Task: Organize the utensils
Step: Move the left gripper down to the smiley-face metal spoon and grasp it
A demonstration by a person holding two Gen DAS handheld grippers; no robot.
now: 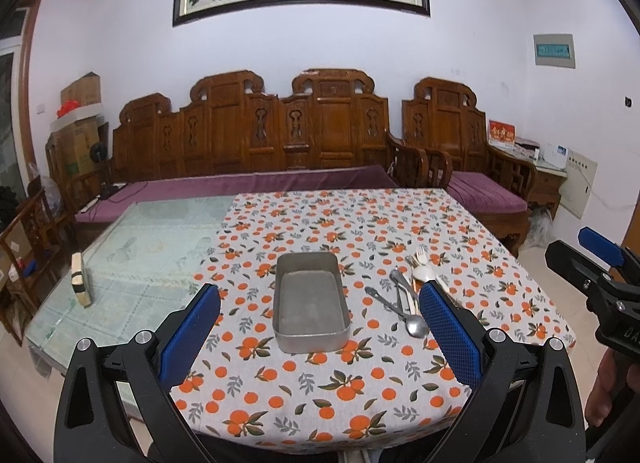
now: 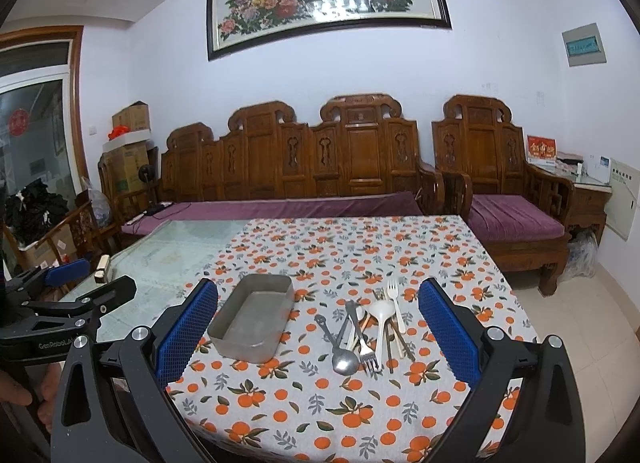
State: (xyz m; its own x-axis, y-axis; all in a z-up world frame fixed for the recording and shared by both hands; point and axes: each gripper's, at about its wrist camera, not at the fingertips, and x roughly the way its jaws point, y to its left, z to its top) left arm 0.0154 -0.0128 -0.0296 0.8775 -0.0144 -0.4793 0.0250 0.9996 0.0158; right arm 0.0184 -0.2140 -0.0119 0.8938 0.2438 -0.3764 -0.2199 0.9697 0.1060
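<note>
An empty grey metal tray [image 1: 310, 303] [image 2: 253, 317] sits on the orange-print tablecloth [image 1: 360, 219] [image 2: 360, 239]. To its right lies a pile of utensils [image 2: 368, 333] [image 1: 408, 293]: a metal spoon [image 2: 345, 361], a metal fork [image 2: 366, 351], a white plastic spoon [image 2: 380, 313], a white plastic fork [image 2: 394, 295] and chopsticks. My left gripper [image 1: 320, 303] is open and empty, above the table's near edge facing the tray. My right gripper [image 2: 318, 303] is open and empty, facing the pile. Each gripper shows at the edge of the other's view.
The cloth covers the right part of a glass-topped table [image 1: 152, 247]. A small block [image 1: 80, 279] stands on the glass at the left. A carved wooden sofa [image 1: 256, 135] and armchair [image 1: 472, 143] stand behind the table.
</note>
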